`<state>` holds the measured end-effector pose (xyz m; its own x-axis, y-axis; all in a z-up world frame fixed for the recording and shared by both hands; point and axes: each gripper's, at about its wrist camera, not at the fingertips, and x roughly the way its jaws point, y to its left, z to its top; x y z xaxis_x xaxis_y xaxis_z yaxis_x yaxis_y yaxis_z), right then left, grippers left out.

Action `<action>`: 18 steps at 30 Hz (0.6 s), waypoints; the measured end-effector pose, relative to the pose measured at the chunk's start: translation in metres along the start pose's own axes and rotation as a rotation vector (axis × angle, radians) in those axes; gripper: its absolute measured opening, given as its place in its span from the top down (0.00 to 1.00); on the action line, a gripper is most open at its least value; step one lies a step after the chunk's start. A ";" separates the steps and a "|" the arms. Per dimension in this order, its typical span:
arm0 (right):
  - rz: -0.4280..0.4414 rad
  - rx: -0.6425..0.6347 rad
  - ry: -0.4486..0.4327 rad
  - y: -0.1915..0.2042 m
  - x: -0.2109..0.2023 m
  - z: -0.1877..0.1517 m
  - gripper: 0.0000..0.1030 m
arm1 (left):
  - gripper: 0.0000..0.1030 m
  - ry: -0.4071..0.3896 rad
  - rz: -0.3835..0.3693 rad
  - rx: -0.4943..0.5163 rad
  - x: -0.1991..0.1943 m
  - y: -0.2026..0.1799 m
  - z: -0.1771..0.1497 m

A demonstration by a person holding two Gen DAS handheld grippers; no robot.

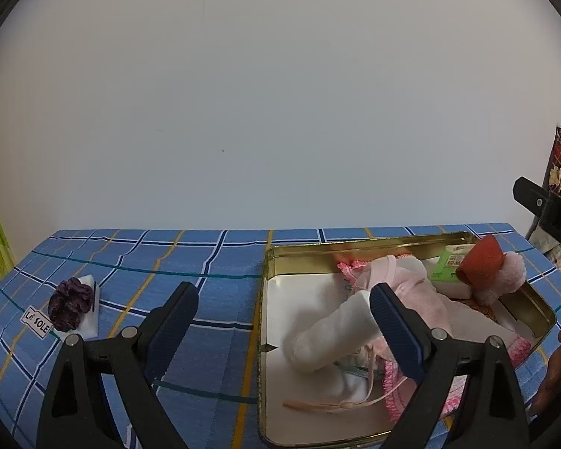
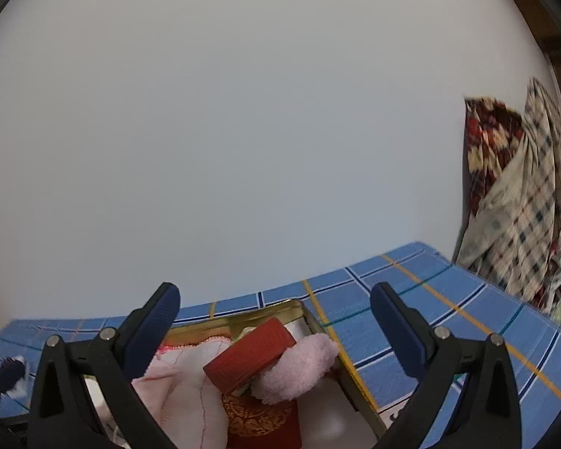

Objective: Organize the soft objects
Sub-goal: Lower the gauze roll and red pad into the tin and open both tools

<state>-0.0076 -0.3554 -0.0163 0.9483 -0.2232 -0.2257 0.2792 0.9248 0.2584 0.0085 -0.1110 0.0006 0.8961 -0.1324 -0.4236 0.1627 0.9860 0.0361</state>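
Note:
A gold metal tin (image 1: pixel 303 252) lies open on the blue checked tablecloth and holds pink and white soft cloths (image 1: pixel 404 288), a rolled white sock (image 1: pixel 333 333), a red ribbed piece (image 1: pixel 480 263) with a pink pompom (image 1: pixel 512 273), and a green packet (image 1: pixel 448 262). A dark purple scrunchie (image 1: pixel 71 303) sits on a white card at the table's left. My left gripper (image 1: pixel 284 318) is open above the tin's left edge, holding nothing. My right gripper (image 2: pixel 275 321) is open over the tin (image 2: pixel 280 307), above the red piece (image 2: pixel 248 359) and pompom (image 2: pixel 299 370).
A plain white wall stands behind the table. Patterned fabrics (image 2: pixel 516 194) hang off the table's right end. The blue checked tablecloth (image 1: pixel 190 262) lies between the scrunchie and the tin. A red box with gold pattern (image 2: pixel 261 419) lies in the tin.

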 end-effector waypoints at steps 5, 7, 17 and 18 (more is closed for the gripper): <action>-0.010 -0.033 0.024 0.005 0.004 -0.004 0.00 | 0.08 0.000 -0.008 0.009 0.000 -0.003 -0.002; -0.017 -0.045 0.012 0.005 0.003 -0.005 0.00 | 0.08 -0.005 -0.006 0.015 0.000 -0.004 -0.003; -0.092 -0.091 -0.019 0.013 0.000 -0.015 0.00 | 0.08 -0.035 -0.005 0.019 -0.011 -0.005 -0.005; -0.101 -0.092 -0.024 0.014 -0.001 -0.016 0.00 | 0.08 -0.042 -0.006 0.030 -0.013 -0.007 -0.005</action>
<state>-0.0071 -0.3372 -0.0276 0.9199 -0.3228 -0.2229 0.3592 0.9214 0.1481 -0.0061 -0.1159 0.0012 0.9115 -0.1428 -0.3856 0.1795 0.9819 0.0609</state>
